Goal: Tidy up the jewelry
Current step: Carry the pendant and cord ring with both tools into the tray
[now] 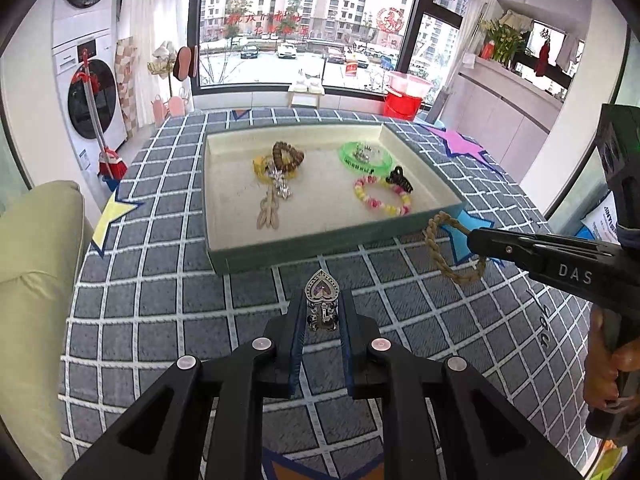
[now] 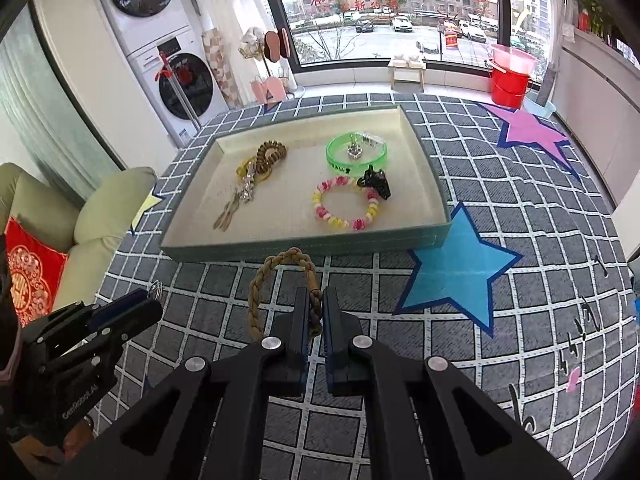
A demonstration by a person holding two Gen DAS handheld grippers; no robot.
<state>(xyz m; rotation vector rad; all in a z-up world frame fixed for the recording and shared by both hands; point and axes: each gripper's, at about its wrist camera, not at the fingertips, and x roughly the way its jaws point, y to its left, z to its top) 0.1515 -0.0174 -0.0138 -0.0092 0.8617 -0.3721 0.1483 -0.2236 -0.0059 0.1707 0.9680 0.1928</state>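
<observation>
Currently carrying step: left gripper (image 1: 320, 312) pinches heart clip (image 1: 321, 294), right gripper (image 2: 316, 312) pinches braided loop (image 2: 280, 280), both above cloth short of tray (image 2: 304, 246). Next: carry over rim, release among jewelry.

Both tongs are showing matte black bodies: the left tongs (image 1: 322, 312) with blue-edged pads and silver round screws, the right tongs (image 2: 316, 308) bearing white "DAS" lettering.

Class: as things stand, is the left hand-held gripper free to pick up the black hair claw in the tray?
Probably not: the left hand-held gripper is shut on a heart clip. The black hair claw itself lies uncovered.
</observation>
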